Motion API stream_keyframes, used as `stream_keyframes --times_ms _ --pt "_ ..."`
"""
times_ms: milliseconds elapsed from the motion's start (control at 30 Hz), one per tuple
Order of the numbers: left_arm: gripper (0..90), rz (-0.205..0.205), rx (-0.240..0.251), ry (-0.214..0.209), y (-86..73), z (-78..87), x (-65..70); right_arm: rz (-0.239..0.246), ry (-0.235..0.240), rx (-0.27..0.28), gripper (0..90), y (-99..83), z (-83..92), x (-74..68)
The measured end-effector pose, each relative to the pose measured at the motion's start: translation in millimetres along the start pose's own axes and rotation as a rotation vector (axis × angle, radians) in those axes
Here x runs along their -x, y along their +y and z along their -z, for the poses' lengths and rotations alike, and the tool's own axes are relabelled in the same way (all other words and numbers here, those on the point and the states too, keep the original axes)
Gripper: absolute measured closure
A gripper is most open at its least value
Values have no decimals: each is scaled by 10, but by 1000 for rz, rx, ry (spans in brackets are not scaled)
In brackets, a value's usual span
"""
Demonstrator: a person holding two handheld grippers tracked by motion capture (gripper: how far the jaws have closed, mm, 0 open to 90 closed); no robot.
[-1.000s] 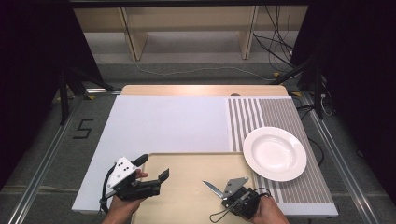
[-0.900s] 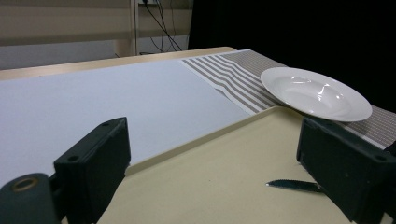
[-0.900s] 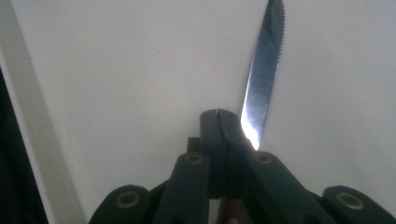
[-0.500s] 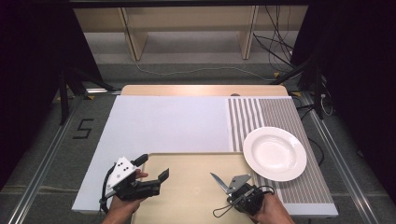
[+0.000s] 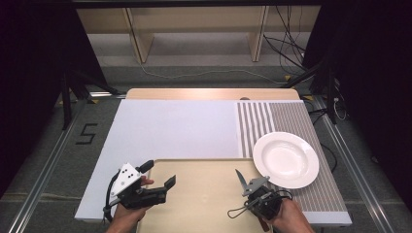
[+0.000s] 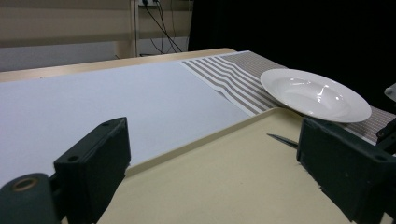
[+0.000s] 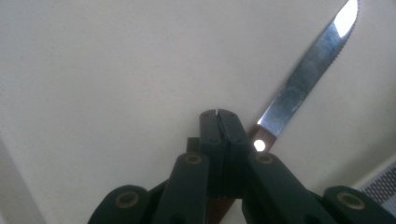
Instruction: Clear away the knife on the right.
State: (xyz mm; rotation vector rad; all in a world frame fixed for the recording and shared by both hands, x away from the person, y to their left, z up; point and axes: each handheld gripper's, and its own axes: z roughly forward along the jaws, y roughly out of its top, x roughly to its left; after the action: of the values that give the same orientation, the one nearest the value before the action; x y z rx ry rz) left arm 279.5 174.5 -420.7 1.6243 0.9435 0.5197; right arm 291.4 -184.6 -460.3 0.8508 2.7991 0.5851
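— How far along was the job at that point?

— The pick-up looked done. The right gripper was clenched on the knife, its jaws pressed together over the wooden handle just below the blade, as the right gripper view showed plainly.

— And where was the knife itself?

— Over the beige tray, near its right edge, with the serrated blade pointing away from the person and the tip not far from the white plate. I couldn't tell for certain whether the blade was clear of the tray or grazing it; the high view was too small there, though it seemed lifted.

— What about the other hand?

— The left gripper was released, jaws spread wide, hovering over the left edge of the tray and grasping nothing. In the left gripper view the tray lay between its jaws, with the knife tip farther off beside the plate.

— So what was left?

— Placing the knife, I'd judge. The plate sat on the striped mat on the tabletop, just beside the tray's far right corner, so a spot on or next to the plate seemed the likely target. Nothing had been set down there yet.
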Motion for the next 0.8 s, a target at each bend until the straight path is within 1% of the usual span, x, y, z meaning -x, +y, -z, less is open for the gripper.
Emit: stream_keyframes --times_ms 133,500,533,633,733,800 --pt "96 2 2 0 1 2 -2 -13 -7 -9 899 -23 16 29" --pt "96 3 8 0 6 3 -3 -22 -20 -36 900 -69 52 95" --pt "96 5 7 -1 7 0 -3 -32 -24 -36 900 -76 54 98" --pt "96 4 3 1 5 2 -6 -41 -27 -46 900 -95 70 122" --pt "96 8 5 3 6 3 -12 -39 -14 -47 898 -98 76 138" --pt "96 10 5 3 6 1 -13 -39 -12 -41 872 -98 75 142"
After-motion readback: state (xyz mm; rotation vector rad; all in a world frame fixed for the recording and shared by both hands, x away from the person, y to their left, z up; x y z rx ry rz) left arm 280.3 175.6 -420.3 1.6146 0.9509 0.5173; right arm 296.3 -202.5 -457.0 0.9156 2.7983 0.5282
